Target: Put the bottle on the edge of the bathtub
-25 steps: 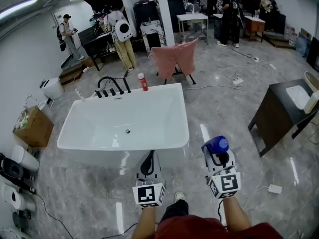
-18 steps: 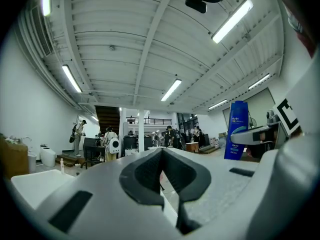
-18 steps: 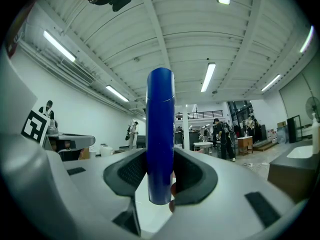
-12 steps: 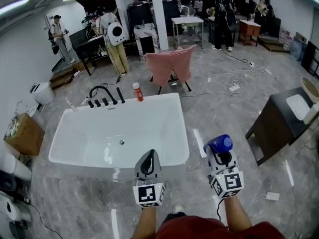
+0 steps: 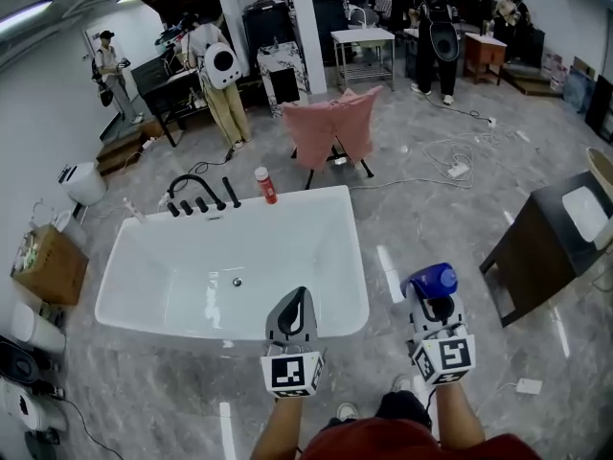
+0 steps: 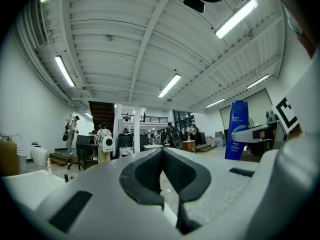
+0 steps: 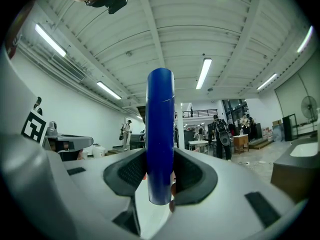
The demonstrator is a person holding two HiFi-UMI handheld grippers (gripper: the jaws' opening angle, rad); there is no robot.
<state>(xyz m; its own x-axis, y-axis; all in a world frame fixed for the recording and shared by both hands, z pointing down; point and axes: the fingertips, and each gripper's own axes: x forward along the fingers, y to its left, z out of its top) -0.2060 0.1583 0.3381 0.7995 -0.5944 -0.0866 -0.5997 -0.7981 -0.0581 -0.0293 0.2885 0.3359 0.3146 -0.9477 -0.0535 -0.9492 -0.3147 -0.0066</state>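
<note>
In the head view the white bathtub (image 5: 360, 257) fills the middle left. My right gripper (image 5: 433, 298) is shut on a blue bottle (image 5: 431, 280), held upright over the floor just right of the tub's near right corner. In the right gripper view the blue bottle (image 7: 160, 134) stands pinched between the two dark pads (image 7: 131, 173), its cap end up. My left gripper (image 5: 294, 305) is shut with nothing in it, its tip over the tub's near rim. From the left gripper view (image 6: 162, 152) the blue bottle (image 6: 237, 130) shows off to the right.
A red bottle (image 5: 261, 185) and a black faucet set (image 5: 196, 195) stand on the tub's far rim. Behind it is a pink-draped chair (image 5: 333, 123). A dark vanity cabinet (image 5: 541, 247) stands at the right, a cardboard box (image 5: 43, 263) at the left. Cables lie on the floor; people stand far back.
The view has swung, so the tub's near rim now lies under my left gripper's tip. Both grippers keep their stance, and the blue bottle stays in the right one.
</note>
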